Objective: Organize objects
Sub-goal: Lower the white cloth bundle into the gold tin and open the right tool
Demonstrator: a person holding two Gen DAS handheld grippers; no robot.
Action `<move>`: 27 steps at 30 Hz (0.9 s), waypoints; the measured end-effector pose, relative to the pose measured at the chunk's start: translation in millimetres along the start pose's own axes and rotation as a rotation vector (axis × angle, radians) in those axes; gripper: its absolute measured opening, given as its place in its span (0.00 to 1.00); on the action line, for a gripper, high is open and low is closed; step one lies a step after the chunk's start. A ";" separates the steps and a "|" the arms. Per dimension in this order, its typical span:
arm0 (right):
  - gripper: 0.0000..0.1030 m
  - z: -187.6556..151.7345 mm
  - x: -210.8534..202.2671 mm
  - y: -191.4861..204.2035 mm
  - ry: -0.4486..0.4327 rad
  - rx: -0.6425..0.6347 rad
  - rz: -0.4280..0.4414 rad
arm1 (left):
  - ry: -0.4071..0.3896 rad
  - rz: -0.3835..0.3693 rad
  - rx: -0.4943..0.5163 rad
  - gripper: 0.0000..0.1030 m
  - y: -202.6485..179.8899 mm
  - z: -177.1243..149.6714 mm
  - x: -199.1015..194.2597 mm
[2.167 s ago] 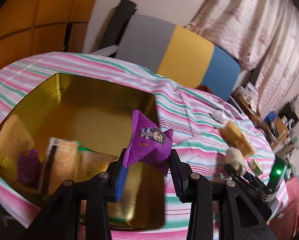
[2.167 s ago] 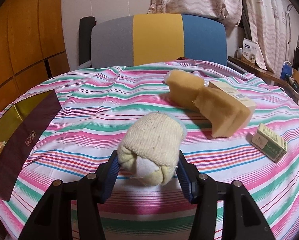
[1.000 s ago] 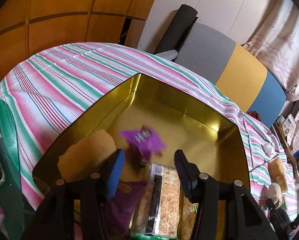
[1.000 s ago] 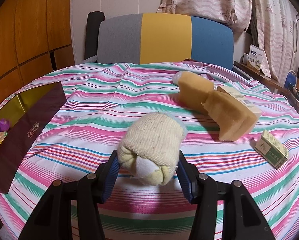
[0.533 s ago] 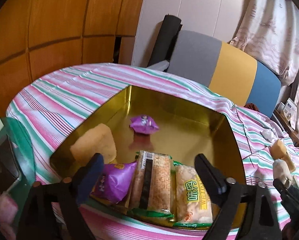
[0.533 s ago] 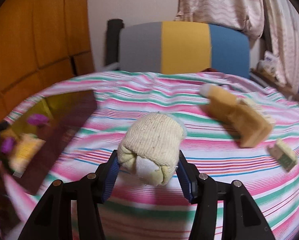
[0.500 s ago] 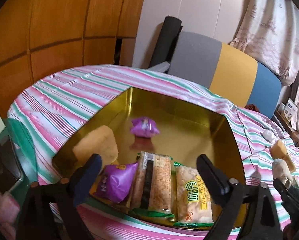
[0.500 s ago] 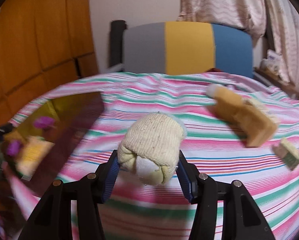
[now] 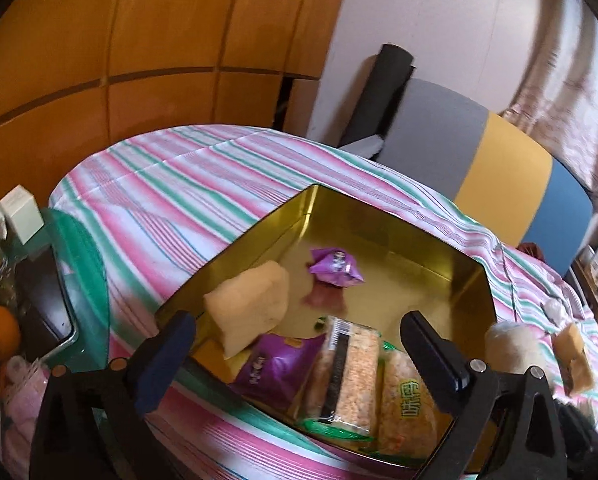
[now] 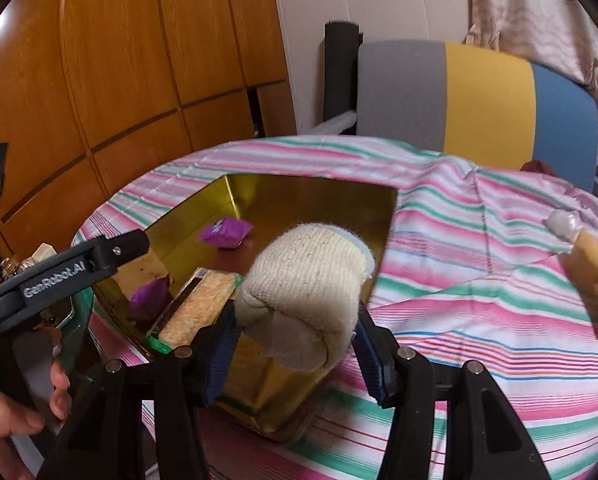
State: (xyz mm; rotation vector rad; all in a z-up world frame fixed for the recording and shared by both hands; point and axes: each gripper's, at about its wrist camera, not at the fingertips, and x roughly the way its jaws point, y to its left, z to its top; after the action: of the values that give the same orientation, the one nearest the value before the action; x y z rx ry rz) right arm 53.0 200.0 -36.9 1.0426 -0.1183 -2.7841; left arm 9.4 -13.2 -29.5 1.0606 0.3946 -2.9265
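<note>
Claw [image 10: 295,354] beside "GenRobot.AI" lettering [image 10: 53,275]

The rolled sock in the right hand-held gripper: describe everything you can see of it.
The rolled sock is a cream knitted bundle, fuzzy, folded into itself so its near end shows tucked folds and a greyer patch. A pale blue edge shows at its far end. The right hand-held gripper clamps it from both sides between blue pads, holding it off the striped cloth, in front of the gold tin. Nothing else touches it.
</note>
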 end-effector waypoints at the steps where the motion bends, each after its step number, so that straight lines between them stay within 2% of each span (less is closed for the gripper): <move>1: 0.53 0.7 4.3 2.5 0.015 -0.001 -0.006 | 0.000 0.005 -0.008 1.00 1.2 0.1 -0.1; 6: 0.55 -3.8 13.4 5.9 0.053 -0.019 -0.061 | -0.002 0.014 -0.033 1.00 6.6 1.1 -1.4; 12: 0.57 -10.2 -12.0 -1.4 -0.024 0.027 -0.024 | 0.016 0.001 -0.049 1.00 5.7 -0.7 0.3; 18: 0.57 -11.9 -37.3 -17.5 -0.094 0.065 -0.045 | 0.033 -0.020 -0.037 1.00 -4.7 -5.9 -0.6; 23: 0.57 -13.6 -55.1 -40.1 -0.133 0.108 -0.087 | 0.041 -0.071 -0.003 1.00 -19.4 -10.3 -5.5; 27: 0.57 -17.6 -62.4 -65.2 -0.118 0.150 -0.133 | 0.060 -0.133 0.029 1.00 -32.7 -16.7 -9.6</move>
State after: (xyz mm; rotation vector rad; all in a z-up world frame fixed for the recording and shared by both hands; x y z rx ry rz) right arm 102.6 275.2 -18.5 0.9504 -0.2871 -2.9973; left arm 24.5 21.6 -28.1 1.1721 0.4420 -3.0307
